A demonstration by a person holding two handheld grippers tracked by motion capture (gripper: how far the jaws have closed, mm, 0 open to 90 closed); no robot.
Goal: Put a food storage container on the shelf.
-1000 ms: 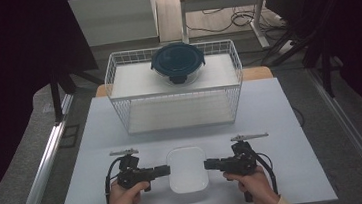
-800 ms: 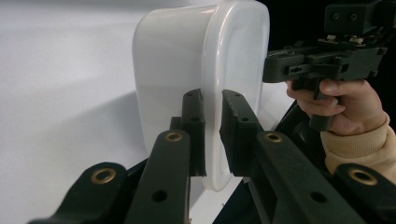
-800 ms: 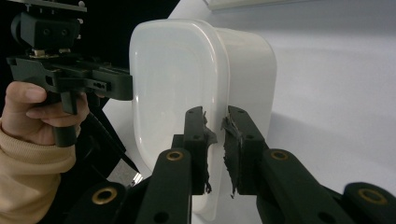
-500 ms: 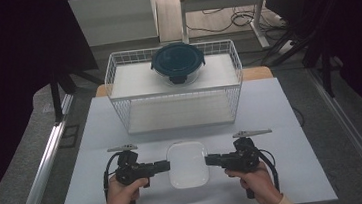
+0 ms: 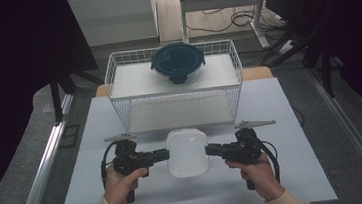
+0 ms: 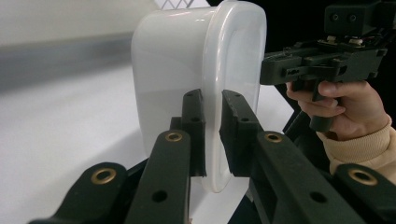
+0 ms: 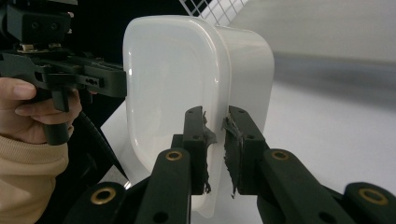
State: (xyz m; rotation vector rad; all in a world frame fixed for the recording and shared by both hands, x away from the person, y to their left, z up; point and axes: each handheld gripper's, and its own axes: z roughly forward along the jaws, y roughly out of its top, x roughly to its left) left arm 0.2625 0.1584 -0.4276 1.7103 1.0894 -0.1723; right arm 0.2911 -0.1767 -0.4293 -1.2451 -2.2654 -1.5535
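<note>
where both grippers pinch its opposite rims, the white container (image 5: 187,152) hangs just before the wire basket (image 5: 118,95).

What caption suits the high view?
Both tools, left and right, grip a white box before a wire basket.

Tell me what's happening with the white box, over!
Left gripper and right gripper both clamped on the white container rim, one each side. Container lifted off the table. Wire basket with round lidded bowl straight ahead.
</note>
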